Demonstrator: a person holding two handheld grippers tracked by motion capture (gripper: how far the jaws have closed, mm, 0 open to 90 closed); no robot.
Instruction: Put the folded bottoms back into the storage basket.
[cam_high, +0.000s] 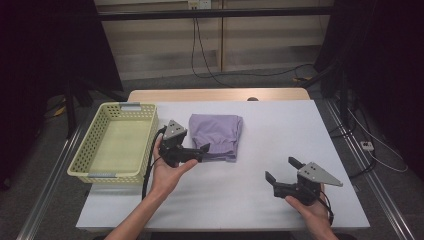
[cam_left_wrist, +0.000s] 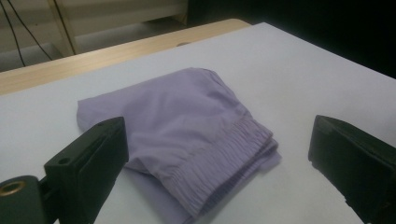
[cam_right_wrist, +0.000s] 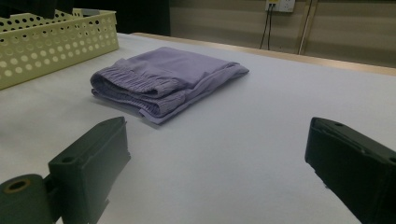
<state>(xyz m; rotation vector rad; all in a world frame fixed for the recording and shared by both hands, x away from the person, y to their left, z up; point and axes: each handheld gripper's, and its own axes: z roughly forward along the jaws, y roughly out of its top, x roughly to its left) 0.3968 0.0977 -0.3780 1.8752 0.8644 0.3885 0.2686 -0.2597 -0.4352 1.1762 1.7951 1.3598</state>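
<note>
A folded lilac garment (cam_high: 216, 135) with an elastic waistband lies on the white table (cam_high: 280, 125), just left of centre. My left gripper (cam_high: 200, 150) is open at the garment's front left corner. In the left gripper view, its jaws stand wide apart on either side of the waistband end of the garment (cam_left_wrist: 177, 112), with nothing held. My right gripper (cam_high: 281, 169) is open near the table's front right, well apart from the cloth. From the right gripper view, the garment (cam_right_wrist: 168, 74) lies ahead of that gripper's spread jaws.
An empty yellow perforated basket (cam_high: 149, 142) stands at the table's left edge, close beside the garment; its wall (cam_right_wrist: 56, 42) also appears in the right gripper view. Bare white tabletop lies between the garment and the right gripper. Cables run on the floor beyond.
</note>
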